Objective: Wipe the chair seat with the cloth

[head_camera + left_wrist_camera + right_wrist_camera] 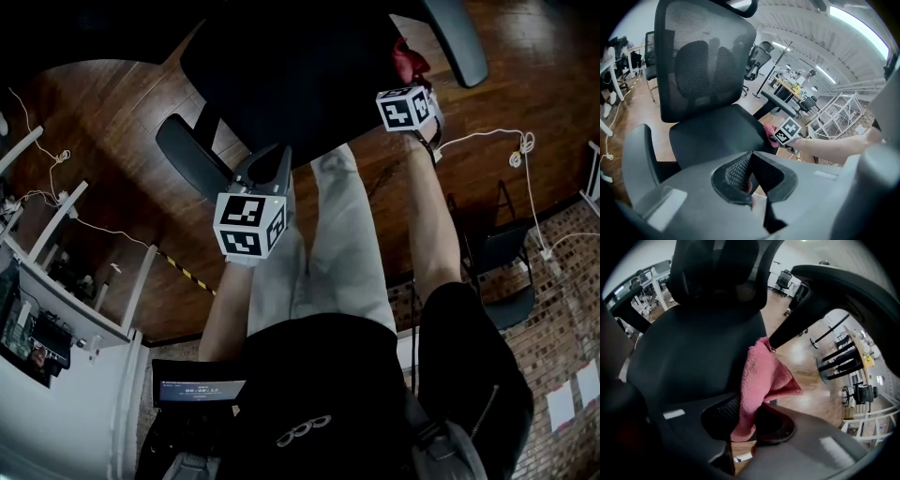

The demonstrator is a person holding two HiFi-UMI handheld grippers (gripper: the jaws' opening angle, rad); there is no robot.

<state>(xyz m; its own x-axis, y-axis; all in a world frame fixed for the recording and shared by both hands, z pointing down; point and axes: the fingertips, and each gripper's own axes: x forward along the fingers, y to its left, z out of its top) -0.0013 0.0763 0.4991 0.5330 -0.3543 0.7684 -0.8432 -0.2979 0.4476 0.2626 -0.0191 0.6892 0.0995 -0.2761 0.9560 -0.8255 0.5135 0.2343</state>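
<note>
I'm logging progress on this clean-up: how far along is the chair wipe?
Done: the pink terry cloth is picked up, clamped in the right hand-held gripper. In hand: it is at the edge of the black padded chair seat; contact is unclear. Remaining: wiping across the seat, which shows no wiped trace. The left hand-held gripper is shut, empty.

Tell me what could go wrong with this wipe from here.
1. The right gripper pinches only one end of the cloth; the loose rest could bunch or pull free when dragged over the seat.
2. The cloth sits at the seat's edge beside the armrest post, so it may snag there.
3. The left gripper is shut on nothing, off the seat, which might swivel under pressure.
</note>
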